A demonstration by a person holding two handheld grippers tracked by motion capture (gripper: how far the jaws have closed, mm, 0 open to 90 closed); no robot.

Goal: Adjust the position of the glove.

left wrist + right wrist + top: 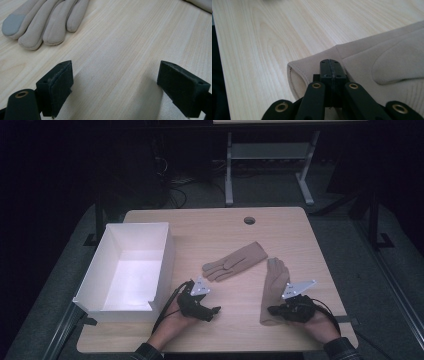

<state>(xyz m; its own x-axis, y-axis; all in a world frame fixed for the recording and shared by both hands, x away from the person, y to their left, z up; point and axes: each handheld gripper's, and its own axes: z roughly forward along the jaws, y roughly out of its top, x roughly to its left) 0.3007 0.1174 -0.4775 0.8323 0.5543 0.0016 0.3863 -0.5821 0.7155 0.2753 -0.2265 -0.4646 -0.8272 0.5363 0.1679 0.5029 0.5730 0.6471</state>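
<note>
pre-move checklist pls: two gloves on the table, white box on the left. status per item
1. Right gripper shut over the cuff end of the right glove: jaws are together; whether fabric is pinched, cannot tell.
2. Left gripper open and free: ok, jaws wide apart with bare table between them.
3. Left glove within reach of the left gripper: ok, its fingertips lie just ahead of the jaws in the left gripper view.
4. White box open and unobstructed: ok, nothing seen inside.
5. Gloves apart, not tangled: ok, a strip of table shows between them.
</note>
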